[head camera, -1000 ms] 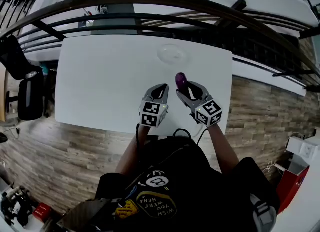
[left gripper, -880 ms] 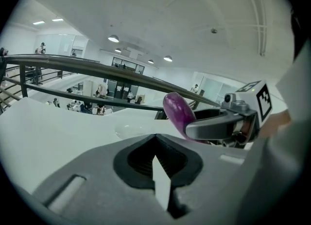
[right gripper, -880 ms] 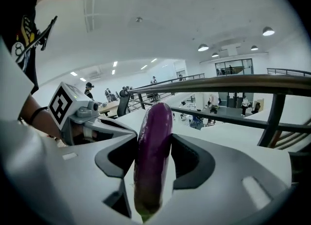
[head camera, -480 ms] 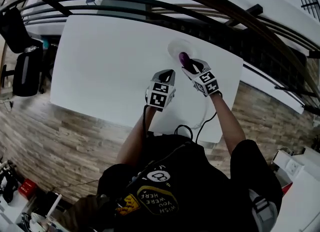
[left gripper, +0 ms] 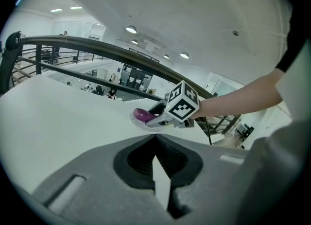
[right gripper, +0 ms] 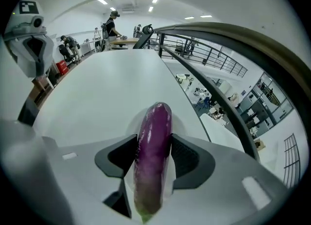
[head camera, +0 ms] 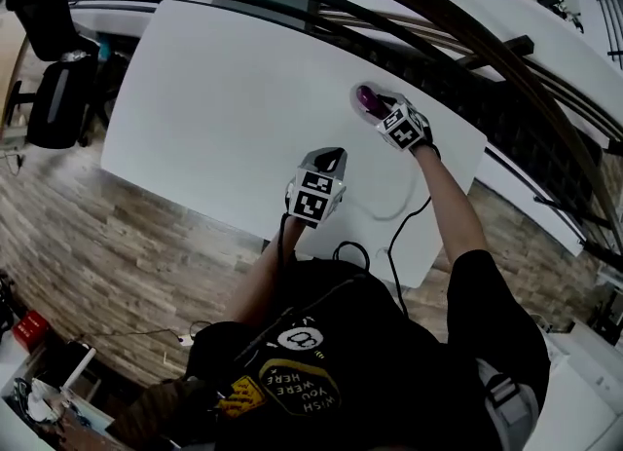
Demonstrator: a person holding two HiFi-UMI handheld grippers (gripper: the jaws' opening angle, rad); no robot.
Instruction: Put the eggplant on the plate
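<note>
The eggplant (right gripper: 151, 170) is sitting clamped around its middle by the right tool (right gripper: 154, 146), jaws pressing firmly on both flanks. Its tip is reaching over the plate (right gripper: 177, 118) near the far edge of the worktop (head camera: 214, 98), likely so that letting go lands it inside the rim. The left tool (left gripper: 154, 170) is idling nearer the person, jaws together and empty, probably keeping clear of the placing.

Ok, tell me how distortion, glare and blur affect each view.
Head view: fisheye bows the railing; the white table is washed out. Left gripper view: dark round vignette, right gripper sharp. Right gripper view: eggplant crisp with a lengthwise sheen, frame edges soft.
</note>
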